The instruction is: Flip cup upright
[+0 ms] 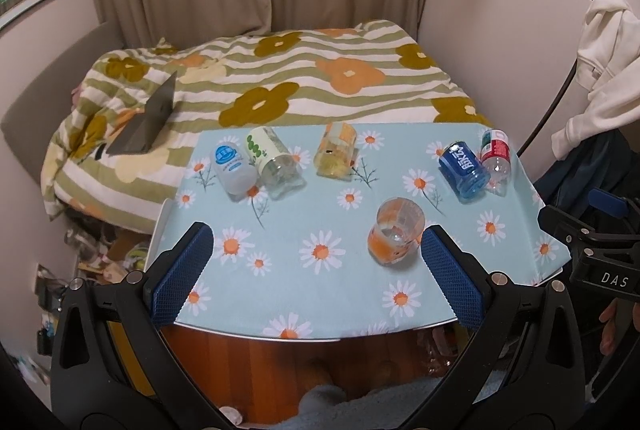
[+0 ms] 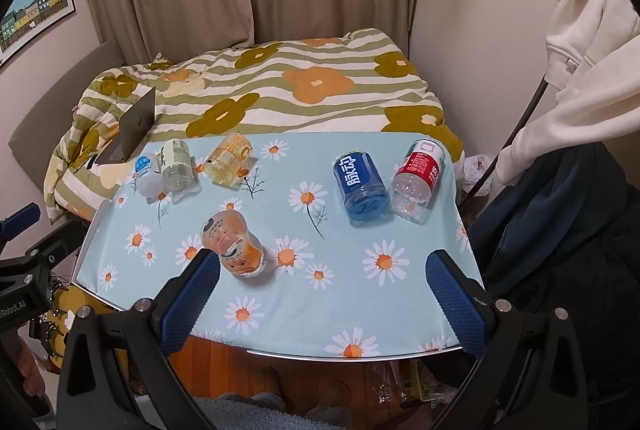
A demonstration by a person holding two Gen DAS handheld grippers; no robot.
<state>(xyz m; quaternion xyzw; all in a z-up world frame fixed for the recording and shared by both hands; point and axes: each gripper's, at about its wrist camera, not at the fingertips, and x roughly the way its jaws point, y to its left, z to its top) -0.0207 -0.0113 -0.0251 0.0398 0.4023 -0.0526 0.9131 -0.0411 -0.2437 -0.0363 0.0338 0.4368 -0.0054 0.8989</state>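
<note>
1. The orange cup (image 1: 396, 232) lies on its side on the daisy tablecloth (image 1: 320, 294), toward the near edge of the table. It sits apart from the other containers lying farther back: a white bottle (image 1: 234, 165), a green-label bottle (image 1: 272, 161) and a yellow cup (image 1: 336, 149) at the far left, and a blue-label cup (image 1: 464, 167) and a red-label bottle (image 1: 496, 157) at the far right.

2. The cup looks like thin clear plastic with a printed orange wrap, apparently empty. It is likely light, smooth and somewhat slippery, and its wall would probably flex under a hard squeeze. Being round, it may roll on the cloth if nudged.

3. A sensible hold is across the body at mid-height, on the printed band, with moderate pressure. Pinching near one end would probably make it twist or pop out.

4. The left gripper (image 1: 316, 270) hovers over the near edge of the table, its blue pads spread wide and holding nothing. The cup lies just inside the gripper's right-hand pad (image 1: 448, 270); whether the two touch cannot be told.

5. The right gripper (image 2: 320, 294) hangs likewise over the near edge, fully spread and empty. In its view the cup (image 2: 234, 248) lies just beyond its left pad (image 2: 192, 294).

6. Both tools point forward and slightly downward across the table.
</note>
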